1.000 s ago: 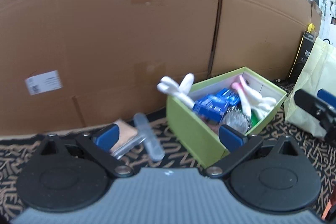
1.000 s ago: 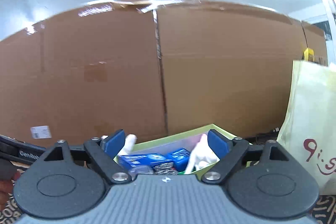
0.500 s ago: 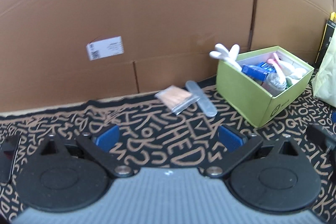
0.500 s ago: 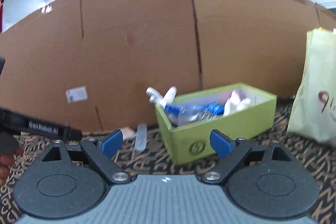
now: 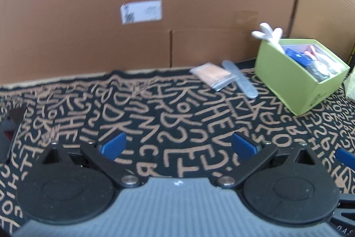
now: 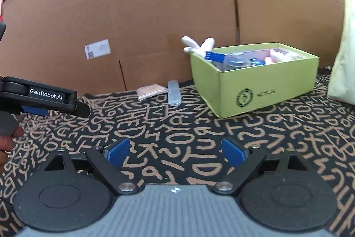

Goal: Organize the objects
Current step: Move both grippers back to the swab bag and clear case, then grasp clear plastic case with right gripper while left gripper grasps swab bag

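A green box (image 5: 297,86) (image 6: 255,86) holding blue packets and white and pink items stands on the patterned cloth by the cardboard wall. A white item (image 5: 267,34) (image 6: 197,44) sticks out over its far left corner. A clear bag of tan material (image 5: 212,76) (image 6: 150,90) and a translucent flat case (image 5: 239,81) (image 6: 174,92) lie left of the box. My left gripper (image 5: 178,146) is open and empty, well back from them; it also shows in the right wrist view (image 6: 51,101). My right gripper (image 6: 175,151) is open and empty, nearer than the box.
A cardboard wall (image 5: 155,3) (image 6: 155,14) with a white label (image 5: 142,11) closes off the back. A pale yellow bag (image 6: 344,54) stands right of the box. The black cloth with tan letters (image 5: 166,121) covers the surface. A dark object (image 5: 8,132) lies at the far left.
Both grippers have pulled back and away from the green box, which now looks smaller and farther. The left view has swung left. Both stay open and empty.
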`<state>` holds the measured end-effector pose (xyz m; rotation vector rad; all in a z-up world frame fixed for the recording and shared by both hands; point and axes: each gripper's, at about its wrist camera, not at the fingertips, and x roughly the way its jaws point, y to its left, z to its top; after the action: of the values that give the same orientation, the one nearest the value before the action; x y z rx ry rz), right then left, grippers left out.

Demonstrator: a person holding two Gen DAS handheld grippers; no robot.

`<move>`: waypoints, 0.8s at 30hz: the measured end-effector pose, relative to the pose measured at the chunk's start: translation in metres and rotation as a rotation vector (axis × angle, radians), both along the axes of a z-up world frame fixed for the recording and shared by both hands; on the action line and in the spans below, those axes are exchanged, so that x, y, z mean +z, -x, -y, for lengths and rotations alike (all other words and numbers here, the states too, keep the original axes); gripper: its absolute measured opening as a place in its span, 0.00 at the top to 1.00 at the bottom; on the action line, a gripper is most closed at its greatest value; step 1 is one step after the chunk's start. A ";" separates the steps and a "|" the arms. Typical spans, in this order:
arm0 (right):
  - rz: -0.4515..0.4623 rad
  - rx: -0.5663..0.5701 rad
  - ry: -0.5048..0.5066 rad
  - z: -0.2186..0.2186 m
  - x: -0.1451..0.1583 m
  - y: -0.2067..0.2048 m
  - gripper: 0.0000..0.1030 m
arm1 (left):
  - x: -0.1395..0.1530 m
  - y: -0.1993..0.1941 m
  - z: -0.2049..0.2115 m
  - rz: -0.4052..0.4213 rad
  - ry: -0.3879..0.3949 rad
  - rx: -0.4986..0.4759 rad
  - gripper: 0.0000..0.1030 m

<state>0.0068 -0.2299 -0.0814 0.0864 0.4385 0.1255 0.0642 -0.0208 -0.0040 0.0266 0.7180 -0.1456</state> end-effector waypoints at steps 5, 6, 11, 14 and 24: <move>-0.003 0.014 0.068 -0.017 0.002 -0.040 0.13 | -0.013 -0.021 -0.016 -0.046 0.057 0.040 0.00; -0.007 0.017 0.085 -0.021 0.002 -0.052 0.18 | -0.014 -0.025 -0.017 -0.049 0.066 0.039 0.00; -0.042 0.057 0.181 -0.039 -0.001 -0.117 0.30 | -0.016 -0.047 -0.019 -0.054 0.100 0.036 0.00; -0.079 0.046 0.218 -0.046 -0.006 -0.155 0.34 | -0.015 -0.066 -0.013 -0.061 0.131 0.026 0.00; -0.112 0.016 0.192 -0.031 -0.020 -0.168 0.71 | -0.031 -0.150 0.043 -0.090 0.140 -0.039 0.00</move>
<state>0.1747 -0.1990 -0.1018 -0.0992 0.5612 0.0943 0.2137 -0.0638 -0.0345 -0.1006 0.7959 -0.2352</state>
